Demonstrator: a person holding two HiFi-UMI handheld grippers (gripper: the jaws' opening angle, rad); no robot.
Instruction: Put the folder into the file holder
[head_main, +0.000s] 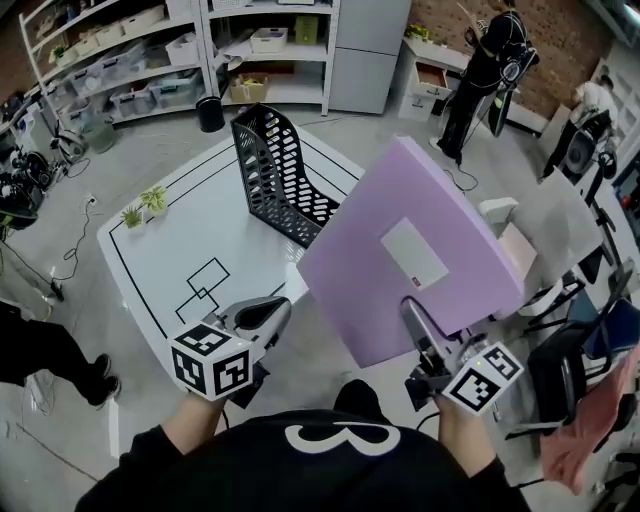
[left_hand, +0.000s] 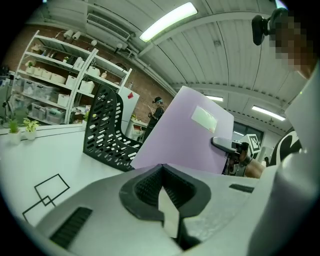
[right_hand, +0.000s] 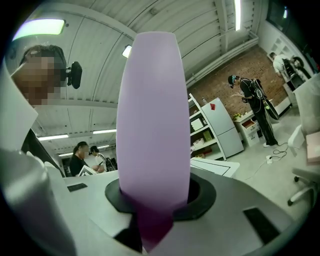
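Note:
A large purple folder (head_main: 420, 250) with a white label is held up in the air over the right edge of the white table (head_main: 190, 230). My right gripper (head_main: 415, 320) is shut on its lower edge. In the right gripper view the folder (right_hand: 152, 125) rises edge-on from between the jaws. A black mesh file holder (head_main: 275, 175) stands upright on the table, behind and to the left of the folder; both also show in the left gripper view, the holder (left_hand: 105, 125) left of the folder (left_hand: 185, 130). My left gripper (head_main: 268, 312) hovers at the table's near edge, shut with nothing in it.
Two small potted plants (head_main: 145, 205) sit at the table's left corner. Black outlined squares (head_main: 203, 285) are marked near its front. A chair (head_main: 560, 230) stands to the right, shelves (head_main: 150, 60) line the back wall, and a person (head_main: 490, 70) stands at the far right.

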